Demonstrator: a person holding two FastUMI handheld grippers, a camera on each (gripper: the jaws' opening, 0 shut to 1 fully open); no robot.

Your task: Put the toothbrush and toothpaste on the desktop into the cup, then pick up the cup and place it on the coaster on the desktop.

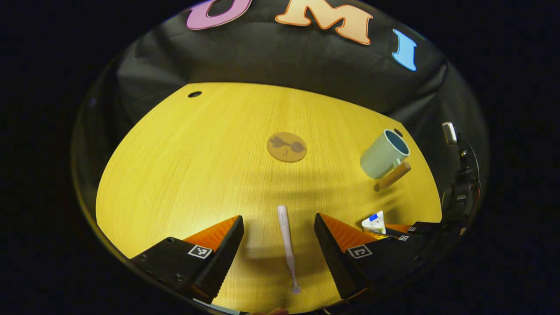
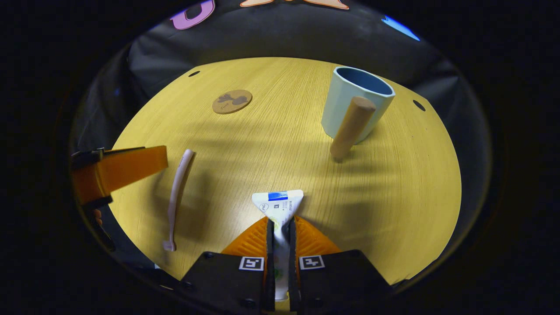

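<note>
Right tongs (image 2: 280, 227) clamped flat on the toothpaste (image 2: 280, 203): soft white tube with a blue band, held upright-ish, crimped end fanning out above the tips, long axis running straight away along the fingers. In the left gripper view that same tube (image 1: 374, 222) pokes up at the bench's near right edge.

Left tongs (image 1: 278, 238) wide open, nothing held, straddling the toothbrush (image 1: 286, 245) without touching it. Brush is a slim pale pink stick lying flat on the bench (image 1: 183, 166), long axis parallel to the fingers, small head end nearest the camera, handle pointing toward the coaster (image 1: 286, 147).

Bench: yellow wood-grain top, rounded edge, a couple of dark cable holes. Coaster: thin round cork-brown disc with a darker motif, mid-bench, well apart from the cup (image 2: 354, 103).

Cup: matte pale green outside, blue inside, standing upright far right, empty as far as visible (its handle is a plain wooden dowel, angled down toward the bench).
</note>
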